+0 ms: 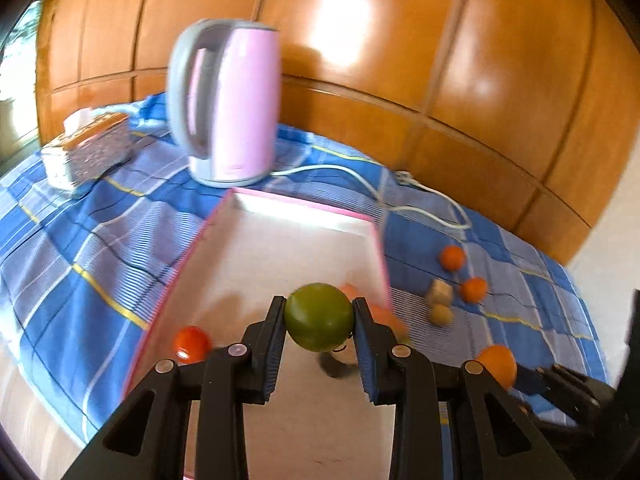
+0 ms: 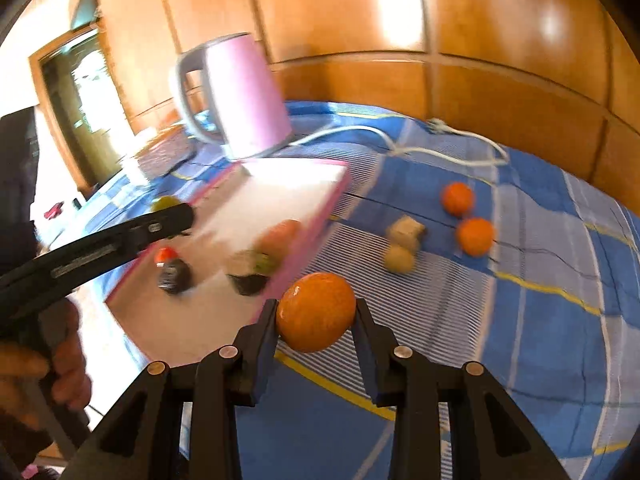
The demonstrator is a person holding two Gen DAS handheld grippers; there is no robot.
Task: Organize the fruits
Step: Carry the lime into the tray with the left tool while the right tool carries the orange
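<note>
My left gripper [image 1: 319,318] clamps a green fruit [image 1: 319,317] above the tray [image 1: 304,216]; my right gripper [image 2: 316,312] clamps an orange [image 2: 316,311] above the cloth [image 2: 540,320]. Farther off lie two oranges [image 2: 458,199] and the kettle [image 1: 230,100].

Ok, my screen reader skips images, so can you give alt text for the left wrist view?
The left gripper clamps a green fruit above a pink-edged tray on a blue plaid cloth. A red fruit lies in the tray; a pink kettle stands behind.
</note>
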